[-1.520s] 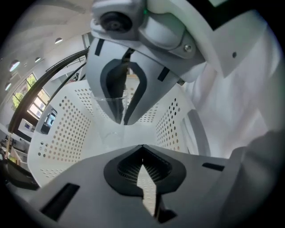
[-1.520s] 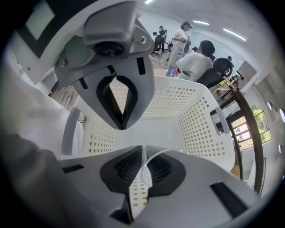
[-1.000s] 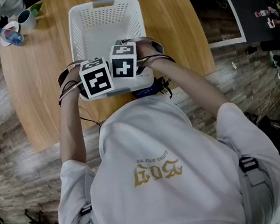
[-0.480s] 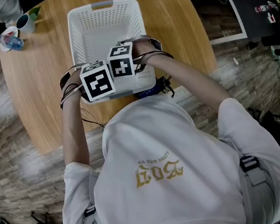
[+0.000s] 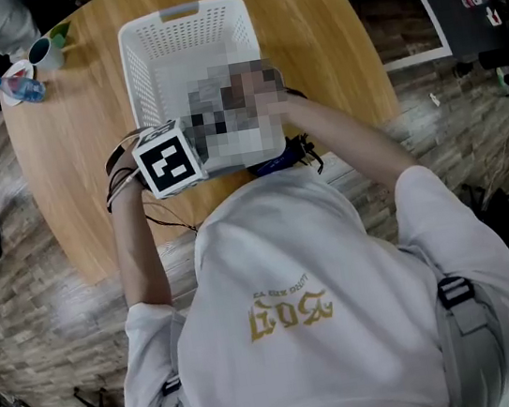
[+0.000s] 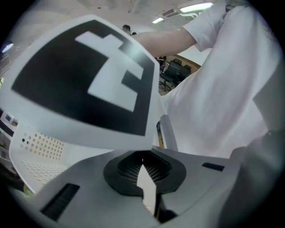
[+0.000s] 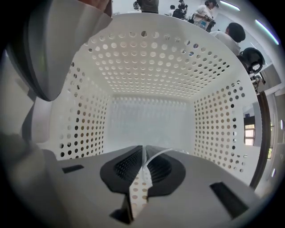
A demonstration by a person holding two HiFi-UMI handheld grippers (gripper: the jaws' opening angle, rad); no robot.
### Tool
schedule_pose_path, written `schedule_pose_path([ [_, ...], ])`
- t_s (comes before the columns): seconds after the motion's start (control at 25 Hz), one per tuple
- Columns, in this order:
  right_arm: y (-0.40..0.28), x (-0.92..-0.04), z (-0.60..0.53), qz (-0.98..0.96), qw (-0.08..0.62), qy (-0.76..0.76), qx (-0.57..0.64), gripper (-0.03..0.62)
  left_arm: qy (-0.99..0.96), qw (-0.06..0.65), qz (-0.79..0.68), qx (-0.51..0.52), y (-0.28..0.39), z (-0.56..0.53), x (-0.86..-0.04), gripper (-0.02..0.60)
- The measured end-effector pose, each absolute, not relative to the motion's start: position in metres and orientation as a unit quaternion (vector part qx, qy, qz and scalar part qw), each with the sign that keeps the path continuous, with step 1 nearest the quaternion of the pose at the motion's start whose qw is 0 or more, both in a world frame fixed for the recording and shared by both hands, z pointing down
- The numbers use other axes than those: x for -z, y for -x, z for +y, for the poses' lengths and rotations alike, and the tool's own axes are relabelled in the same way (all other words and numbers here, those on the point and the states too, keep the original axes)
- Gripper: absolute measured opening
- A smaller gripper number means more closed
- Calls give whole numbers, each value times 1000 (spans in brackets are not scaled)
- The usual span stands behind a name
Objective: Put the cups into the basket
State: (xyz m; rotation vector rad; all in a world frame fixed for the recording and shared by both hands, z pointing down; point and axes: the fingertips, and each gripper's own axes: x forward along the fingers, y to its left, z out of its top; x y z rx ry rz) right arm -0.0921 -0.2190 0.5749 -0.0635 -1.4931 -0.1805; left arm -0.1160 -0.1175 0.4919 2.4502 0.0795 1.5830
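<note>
- Head view: the white basket (image 5: 141, 63) stands on the round wooden bench (image 5: 80, 176). The left gripper (image 5: 172, 161) is at the left end of the basket's near rim. A cup (image 5: 45, 51) sits at the bench's far left edge, well apart from the basket.
- Left gripper view: the jaws are pressed together on a thin white edge of the basket. A black-and-white marker cube (image 6: 84, 80) fills the upper left.
- Right gripper view: the right gripper (image 7: 141, 171) has its jaws closed on a strip of the basket's perforated wall and faces into the basket.

Perforated basket (image 7: 147, 80) looks matt plastic; table (image 5: 71, 178) smooth wood.
</note>
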Motion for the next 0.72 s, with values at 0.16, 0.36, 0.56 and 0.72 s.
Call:
schedule_pose_path([
  [0.16, 100, -587, -216, -675, 732, 40, 80, 31, -834, 110, 20, -540, 117, -119, -492, 6],
  [0.36, 102, -598, -212, -674, 734, 51, 70, 31, -824, 107, 20, -556, 118, -119, -498, 6],
  [0.56, 102, -600, -215, -686, 724, 48, 54, 31, -821, 120, 27, -557, 118, -113, -499, 6],
  [0.72, 105, -600, -216, -686, 724, 43, 54, 31, -818, 124, 19, -561, 122, -114, -497, 6],
])
